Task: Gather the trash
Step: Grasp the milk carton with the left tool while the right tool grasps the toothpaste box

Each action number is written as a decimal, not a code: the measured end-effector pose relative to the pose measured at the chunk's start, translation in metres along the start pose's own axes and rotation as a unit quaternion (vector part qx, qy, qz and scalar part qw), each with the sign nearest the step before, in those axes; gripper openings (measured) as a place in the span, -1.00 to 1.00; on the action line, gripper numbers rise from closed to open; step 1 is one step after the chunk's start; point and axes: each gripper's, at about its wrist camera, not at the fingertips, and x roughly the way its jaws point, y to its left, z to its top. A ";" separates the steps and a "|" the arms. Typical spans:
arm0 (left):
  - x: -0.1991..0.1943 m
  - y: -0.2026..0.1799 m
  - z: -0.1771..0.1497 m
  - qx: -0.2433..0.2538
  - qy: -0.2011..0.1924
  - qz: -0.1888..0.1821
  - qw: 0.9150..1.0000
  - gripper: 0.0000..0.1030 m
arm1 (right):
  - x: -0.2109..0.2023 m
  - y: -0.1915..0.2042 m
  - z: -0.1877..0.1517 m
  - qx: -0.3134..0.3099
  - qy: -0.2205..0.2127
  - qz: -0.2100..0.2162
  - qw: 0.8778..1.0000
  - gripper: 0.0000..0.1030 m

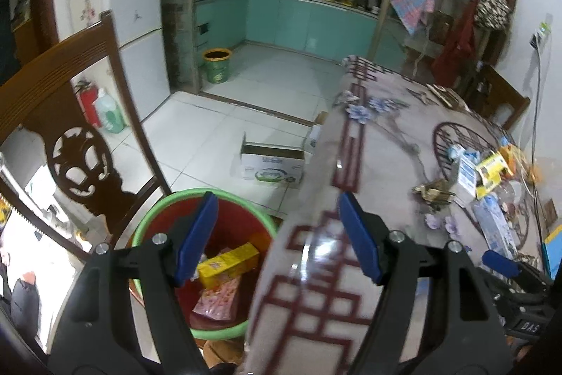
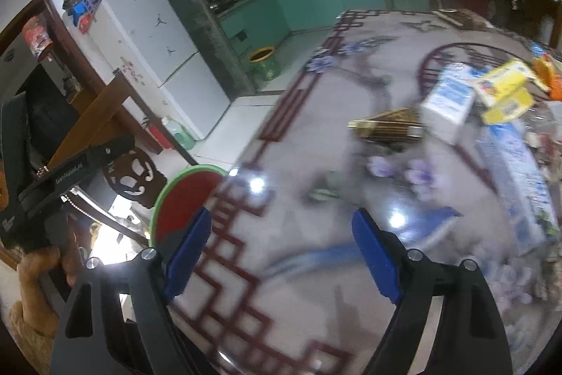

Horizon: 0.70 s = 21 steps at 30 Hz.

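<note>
While both claws, left (image 1: 277,238) and right (image 2: 284,252), gape empty, a yellow carton (image 1: 228,264) lies slantwise in the red bin (image 1: 232,224) beside the patterned worktop (image 1: 386,143).

Between the table (image 1: 386,136) edge and the chair (image 1: 70,115) only the bin (image 1: 154,217) fits, its mouth open above the boxes (image 1: 228,264) lying inside, while the near tabletop is bare up to the litter (image 2: 491,101) piled at its right, and a carton (image 1: 272,162) sits on the floor beyond.
</note>
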 end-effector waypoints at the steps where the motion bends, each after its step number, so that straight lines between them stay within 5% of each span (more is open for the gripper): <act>1: 0.000 -0.007 0.000 0.005 0.001 -0.003 1.000 0.33 | -0.006 -0.007 -0.002 0.002 -0.002 -0.005 1.000 0.55; 7: 0.004 -0.055 0.004 0.028 0.006 -0.037 0.999 0.35 | -0.049 -0.063 0.004 -0.002 -0.016 -0.065 0.998 0.57; 11: 0.009 -0.092 0.001 0.050 0.013 -0.063 0.997 0.37 | -0.056 -0.115 0.016 -0.010 0.019 -0.121 0.992 0.64; 15: 0.017 -0.133 -0.003 0.084 0.025 -0.083 0.993 0.37 | -0.034 -0.158 0.021 -0.028 0.070 -0.166 0.983 0.04; 21: 0.029 -0.173 -0.010 0.119 0.037 -0.088 0.988 0.37 | -0.001 -0.191 0.024 -0.008 0.105 -0.159 0.982 0.07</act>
